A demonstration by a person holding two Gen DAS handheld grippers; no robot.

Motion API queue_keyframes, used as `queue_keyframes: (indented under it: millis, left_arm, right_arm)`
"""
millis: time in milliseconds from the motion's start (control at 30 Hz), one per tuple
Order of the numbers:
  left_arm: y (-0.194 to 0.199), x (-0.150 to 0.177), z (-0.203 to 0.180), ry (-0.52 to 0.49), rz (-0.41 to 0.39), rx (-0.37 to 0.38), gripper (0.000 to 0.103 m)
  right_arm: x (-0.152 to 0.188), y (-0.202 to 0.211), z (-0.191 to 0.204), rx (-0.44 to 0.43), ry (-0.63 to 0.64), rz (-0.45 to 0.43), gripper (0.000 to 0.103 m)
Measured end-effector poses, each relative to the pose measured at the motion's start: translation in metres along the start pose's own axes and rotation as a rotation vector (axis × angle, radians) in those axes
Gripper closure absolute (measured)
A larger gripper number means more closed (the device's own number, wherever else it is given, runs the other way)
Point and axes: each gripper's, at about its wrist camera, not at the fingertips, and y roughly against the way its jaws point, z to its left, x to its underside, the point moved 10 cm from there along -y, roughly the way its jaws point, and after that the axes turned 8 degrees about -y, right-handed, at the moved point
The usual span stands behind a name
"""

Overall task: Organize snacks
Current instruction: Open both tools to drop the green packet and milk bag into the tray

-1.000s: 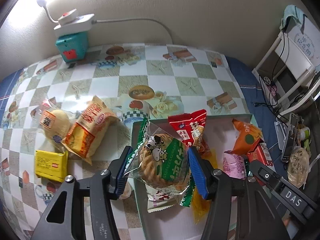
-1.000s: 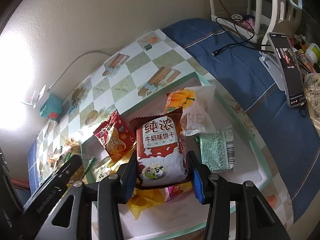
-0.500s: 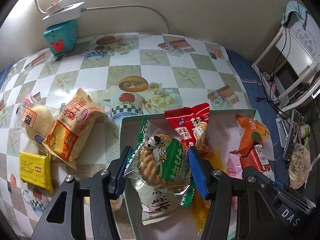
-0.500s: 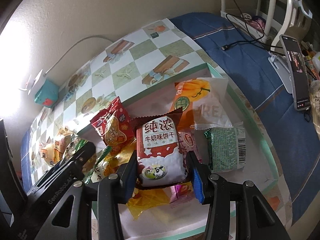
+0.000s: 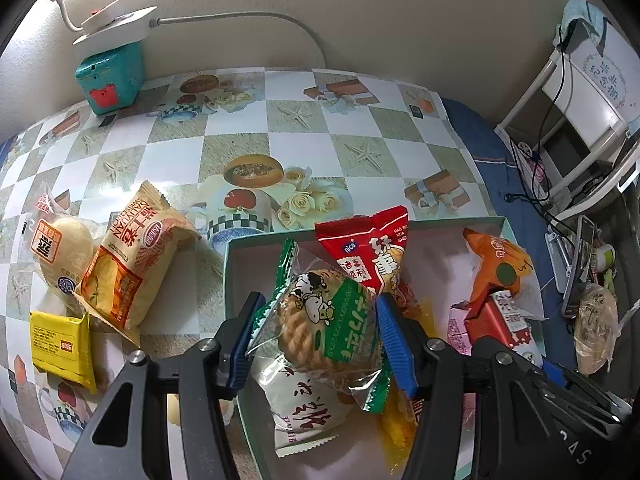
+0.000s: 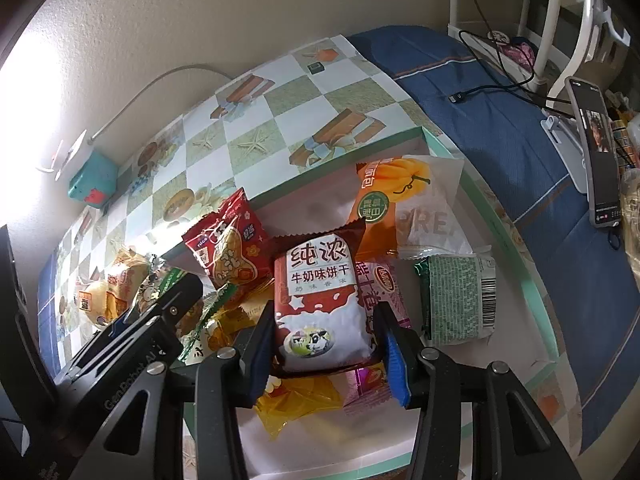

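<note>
Low in both frames, black gripper frames hide the green-rimmed box's (image 5: 440, 225) near edge. Centre frame, the left gripper (image 5: 320, 344) clamps a green-and-clear cow-print biscuit pack (image 5: 328, 328) above the box; the right gripper (image 6: 326, 354) grips a brown milk-biscuit pack (image 6: 320, 300). Loose snacks, among them an orange bread pack (image 5: 124, 264), lie on the checked worktop (image 5: 360, 120) at left.

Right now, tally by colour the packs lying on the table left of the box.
Yellow pack: 1
Orange pack: 1
Clear bun pack: 1
Total: 3
A pale thing nearer the camera is too hidden to count.
</note>
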Motion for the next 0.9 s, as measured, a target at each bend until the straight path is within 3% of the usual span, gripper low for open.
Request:
queue_keyframes:
  millis: [633,900]
  left_arm:
    - [0.02,-0.002,0.004,0.011,0.029,-0.013,0.03]
    - [0.039,-0.007,0.02,0.056,0.016,-0.032,0.03]
  right_arm:
    - [-0.002,0.003,0.003,0.006,0.013,-0.005,0.051]
    - [-0.002,0.001,0.002,0.007,0.013,0.0,0.046]
